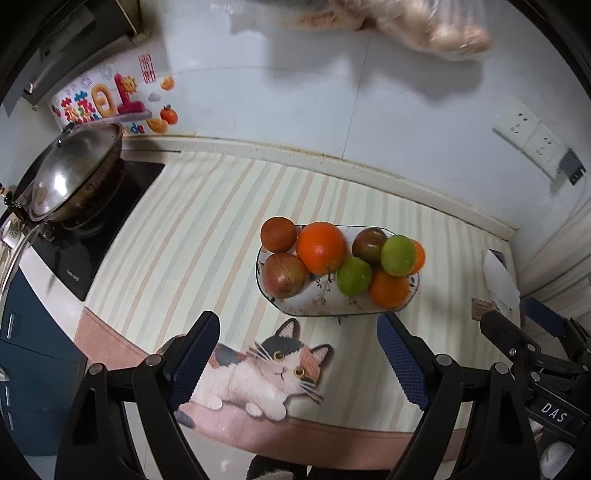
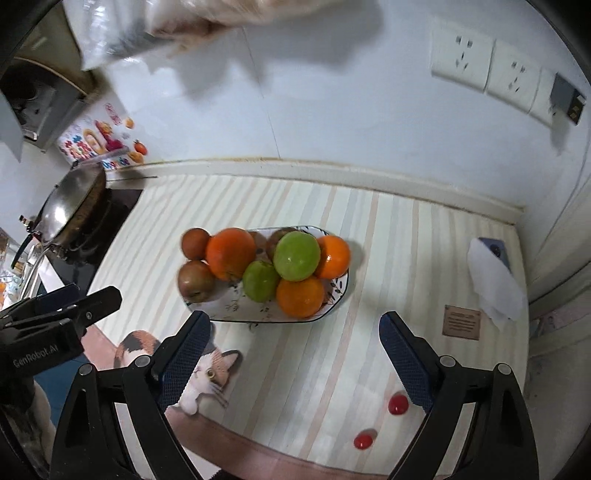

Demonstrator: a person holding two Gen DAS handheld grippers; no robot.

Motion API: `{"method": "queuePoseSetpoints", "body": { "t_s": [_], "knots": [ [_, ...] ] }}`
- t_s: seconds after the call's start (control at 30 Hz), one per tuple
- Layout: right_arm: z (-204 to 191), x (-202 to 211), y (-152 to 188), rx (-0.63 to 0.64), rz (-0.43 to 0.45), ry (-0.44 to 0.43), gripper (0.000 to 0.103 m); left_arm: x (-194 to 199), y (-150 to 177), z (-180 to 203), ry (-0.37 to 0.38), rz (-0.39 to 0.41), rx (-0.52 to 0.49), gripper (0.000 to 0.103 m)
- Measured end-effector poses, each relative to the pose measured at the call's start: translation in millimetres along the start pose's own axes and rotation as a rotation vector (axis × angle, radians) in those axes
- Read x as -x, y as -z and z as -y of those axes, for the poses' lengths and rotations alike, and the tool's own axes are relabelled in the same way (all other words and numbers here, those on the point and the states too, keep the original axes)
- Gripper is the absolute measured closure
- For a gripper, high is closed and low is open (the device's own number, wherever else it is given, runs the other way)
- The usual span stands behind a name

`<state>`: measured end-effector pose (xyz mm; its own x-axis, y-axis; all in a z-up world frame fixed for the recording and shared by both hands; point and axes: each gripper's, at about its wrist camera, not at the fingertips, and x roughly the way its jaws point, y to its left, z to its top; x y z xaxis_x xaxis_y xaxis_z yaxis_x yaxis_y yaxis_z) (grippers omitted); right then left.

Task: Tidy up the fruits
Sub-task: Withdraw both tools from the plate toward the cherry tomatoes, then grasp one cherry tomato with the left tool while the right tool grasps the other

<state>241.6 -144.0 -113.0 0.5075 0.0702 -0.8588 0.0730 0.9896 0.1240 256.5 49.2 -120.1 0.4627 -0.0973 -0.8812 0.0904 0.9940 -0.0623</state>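
Note:
A white flowered plate (image 1: 317,297) (image 2: 231,308) sits mid-mat, heaped with fruit: oranges (image 1: 320,246) (image 2: 300,297), green fruits (image 1: 398,254) (image 2: 296,255), a reddish apple (image 1: 284,275) (image 2: 195,280) and dark red-brown fruits (image 1: 277,233). Two small red tomatoes (image 2: 398,403) lie loose on the mat near its front edge, beside my right gripper's right finger. My left gripper (image 1: 297,323) hovers open above the plate's near side, holding nothing. My right gripper (image 2: 295,321) is also open and holds nothing, just in front of the plate.
A lidded wok (image 1: 70,173) stands on the black stove at the left. A white tissue (image 2: 495,284) covers a phone at the right, next to a brown card (image 2: 461,321). Wall sockets (image 2: 480,66) and a hanging plastic bag (image 1: 424,26) are behind.

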Motion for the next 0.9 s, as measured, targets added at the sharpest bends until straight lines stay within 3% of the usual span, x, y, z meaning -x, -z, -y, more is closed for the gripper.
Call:
{"method": "queuePoseSetpoints", "body": {
  "t_s": [0.57,0.9],
  "knots": [
    [-28.1,113.6,50.7,0.006,0.150,0.030,0.008,81.9,50.2,6.1,0.023,0.112,-0.031,0.016],
    [2.3,107.6,48.2,-0.048,0.123,-0.043,0.008,70.9,54.9,29.8,0.003,0.080,-0.016,0.016]
  ]
}}
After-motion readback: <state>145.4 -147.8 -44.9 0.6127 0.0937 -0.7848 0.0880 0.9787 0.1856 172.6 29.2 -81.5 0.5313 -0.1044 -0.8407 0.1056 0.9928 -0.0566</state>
